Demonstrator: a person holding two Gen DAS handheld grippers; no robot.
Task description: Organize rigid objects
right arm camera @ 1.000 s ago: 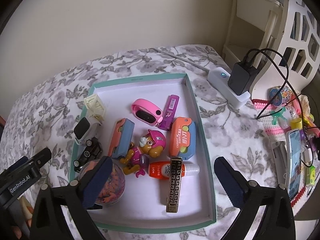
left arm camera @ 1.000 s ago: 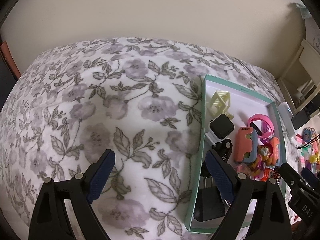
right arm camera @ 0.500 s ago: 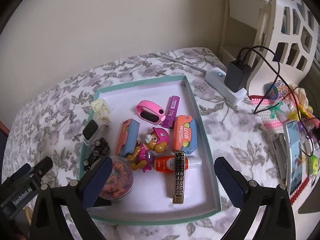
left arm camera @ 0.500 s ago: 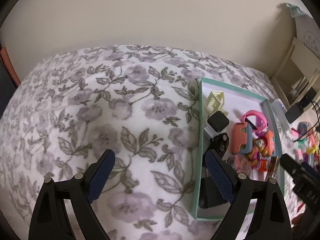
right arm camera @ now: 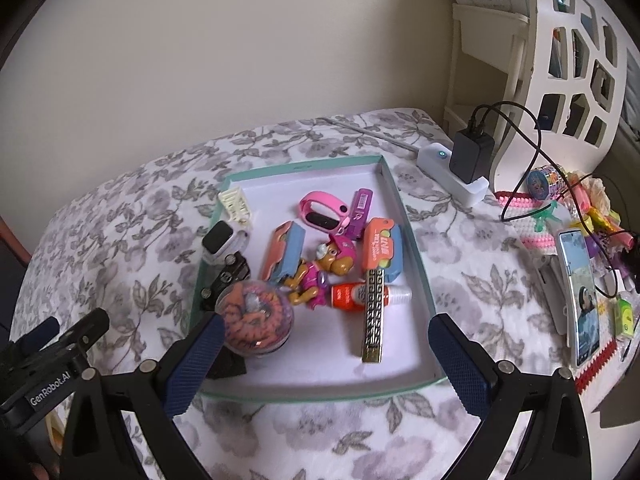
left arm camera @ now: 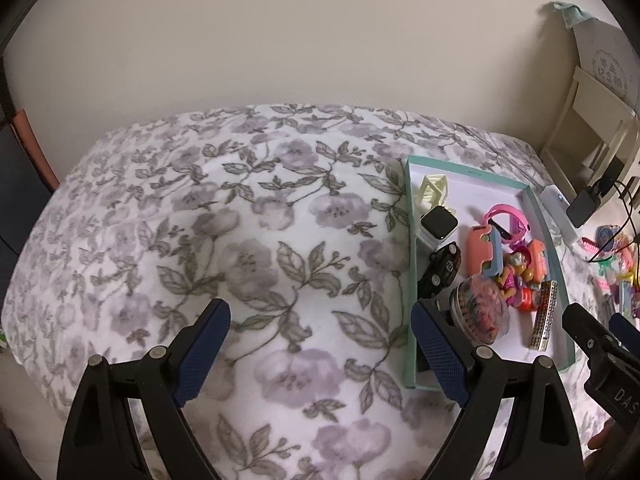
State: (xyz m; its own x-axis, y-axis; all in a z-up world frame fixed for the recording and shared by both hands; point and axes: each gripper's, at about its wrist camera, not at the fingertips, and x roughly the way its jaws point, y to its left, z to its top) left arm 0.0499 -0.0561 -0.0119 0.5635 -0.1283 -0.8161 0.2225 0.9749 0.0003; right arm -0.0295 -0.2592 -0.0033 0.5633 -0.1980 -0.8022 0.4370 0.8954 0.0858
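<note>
My left gripper and right gripper both gape wide, holding nothing. The toy-filled tray lies on the floral bedspread, ahead of my right gripper. Only the right view shows the phone.

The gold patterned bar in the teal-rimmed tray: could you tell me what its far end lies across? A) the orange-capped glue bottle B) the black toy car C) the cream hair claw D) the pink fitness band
A: in the right wrist view the gold patterned bar runs across the orange-capped glue bottle, well apart from the pink band, claw and car.
</note>
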